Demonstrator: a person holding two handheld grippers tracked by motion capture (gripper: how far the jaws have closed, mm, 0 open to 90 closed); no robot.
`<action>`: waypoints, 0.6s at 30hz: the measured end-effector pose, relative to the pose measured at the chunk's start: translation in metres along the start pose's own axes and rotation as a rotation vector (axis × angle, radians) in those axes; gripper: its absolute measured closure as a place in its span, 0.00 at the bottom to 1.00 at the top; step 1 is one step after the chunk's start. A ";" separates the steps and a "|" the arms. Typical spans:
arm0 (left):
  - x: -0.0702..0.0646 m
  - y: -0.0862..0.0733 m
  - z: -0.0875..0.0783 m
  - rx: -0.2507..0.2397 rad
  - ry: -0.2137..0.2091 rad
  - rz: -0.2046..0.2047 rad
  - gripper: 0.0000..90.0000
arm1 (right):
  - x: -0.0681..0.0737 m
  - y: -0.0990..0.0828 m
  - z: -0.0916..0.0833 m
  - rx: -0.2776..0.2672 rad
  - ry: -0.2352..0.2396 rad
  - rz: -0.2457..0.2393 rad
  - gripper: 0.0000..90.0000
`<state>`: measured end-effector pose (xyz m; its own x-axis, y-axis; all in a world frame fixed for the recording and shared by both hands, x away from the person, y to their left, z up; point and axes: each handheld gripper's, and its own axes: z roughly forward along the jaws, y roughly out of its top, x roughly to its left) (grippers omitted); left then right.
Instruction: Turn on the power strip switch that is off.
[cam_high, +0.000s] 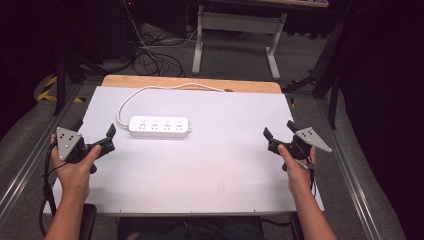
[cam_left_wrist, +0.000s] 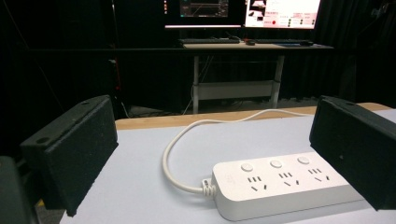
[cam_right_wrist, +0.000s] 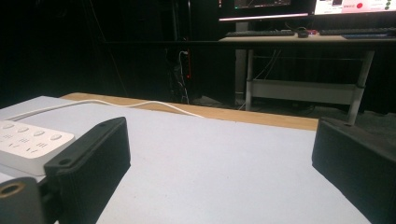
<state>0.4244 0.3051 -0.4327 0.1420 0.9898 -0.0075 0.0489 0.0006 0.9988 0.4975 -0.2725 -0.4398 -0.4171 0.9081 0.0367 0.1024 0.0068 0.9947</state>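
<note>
Both the left gripper (cam_high: 95, 132) and right gripper (cam_high: 279, 131) are being held wide open, empty, flanking the white power strip (cam_high: 159, 126) lying on the table (cam_high: 200, 170).

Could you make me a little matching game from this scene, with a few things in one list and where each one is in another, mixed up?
Things:
1. white plastic power strip
2. left tongs
3. right tongs
4. bare wooden strip of table edge

Places or states:
A. held open over the right side of the white table top
B. along the far side, beyond the white surface
C. lying flat left of centre, its white cord looping away to the far edge
D. held open close to the left end of the strip

Pairs: 1-C, 2-D, 3-A, 4-B
</note>
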 end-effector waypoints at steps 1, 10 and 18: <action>0.000 0.000 0.000 0.001 0.000 0.002 0.02 | 0.000 0.000 0.000 0.000 0.000 0.000 0.06; -0.001 0.000 0.001 -0.004 -0.001 0.011 0.02 | 0.000 0.000 -0.001 0.001 -0.003 -0.001 0.05; -0.002 0.001 0.001 -0.020 0.022 0.031 0.06 | 0.000 0.000 -0.001 0.001 -0.005 -0.002 0.05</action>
<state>0.4256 0.3034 -0.4315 0.1209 0.9924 0.0243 0.0251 -0.0275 0.9993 0.4969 -0.2732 -0.4397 -0.4126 0.9103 0.0340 0.1026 0.0093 0.9947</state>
